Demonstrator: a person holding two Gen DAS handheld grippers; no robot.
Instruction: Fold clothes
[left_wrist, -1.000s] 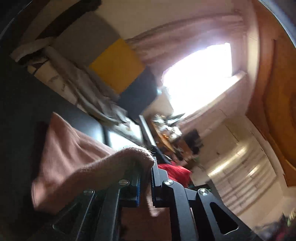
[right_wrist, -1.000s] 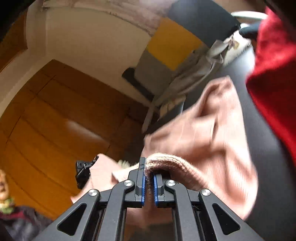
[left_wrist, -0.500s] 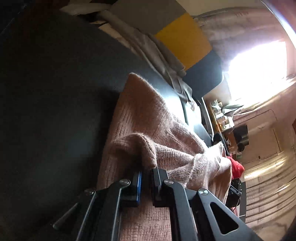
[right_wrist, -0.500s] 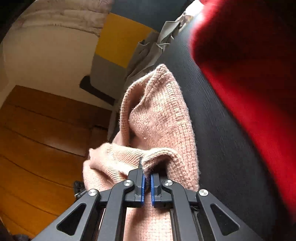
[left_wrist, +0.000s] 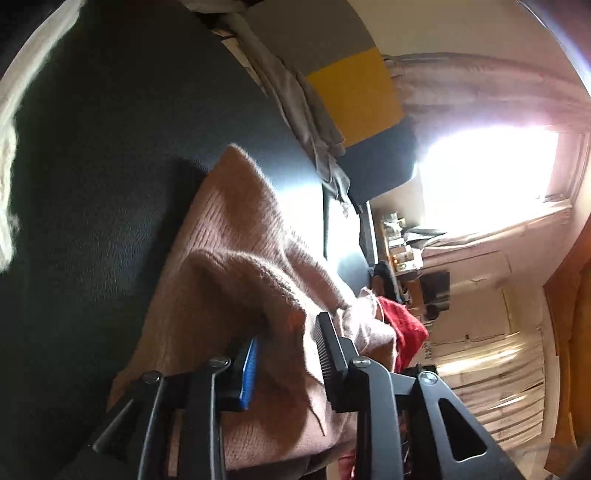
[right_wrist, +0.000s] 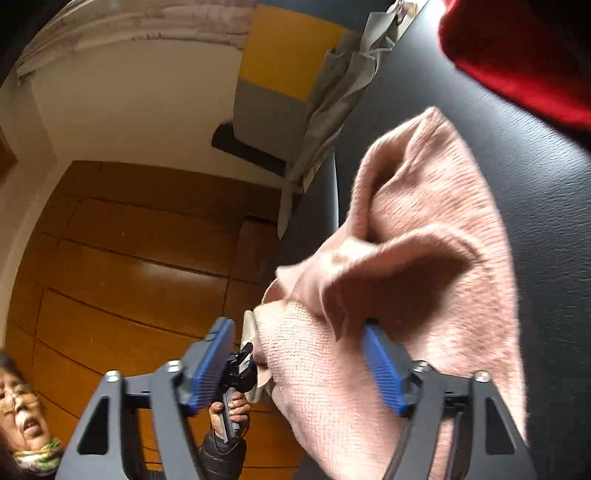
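A pink knit sweater (left_wrist: 236, 266) lies folded over on the black leather surface (left_wrist: 96, 177). My left gripper (left_wrist: 286, 347) is open, its jaws apart around a loose fold of the knit. My right gripper (right_wrist: 299, 354) is open wide, with the pink sweater (right_wrist: 436, 229) lying between and beyond its blue pads (right_wrist: 380, 365). The left gripper (right_wrist: 242, 363) and the hand that holds it also show in the right wrist view.
A red garment (right_wrist: 517, 55) lies at the far right of the black surface (right_wrist: 546, 192), also seen in the left wrist view (left_wrist: 402, 332). A grey cloth (left_wrist: 306, 122) hangs by a yellow and grey panel (left_wrist: 354, 92). A white garment (left_wrist: 7, 155) lies at the left edge.
Both grippers have opened and let go of the pink sweater, which they held pinched half a second ago. The sweater has settled on the black surface.
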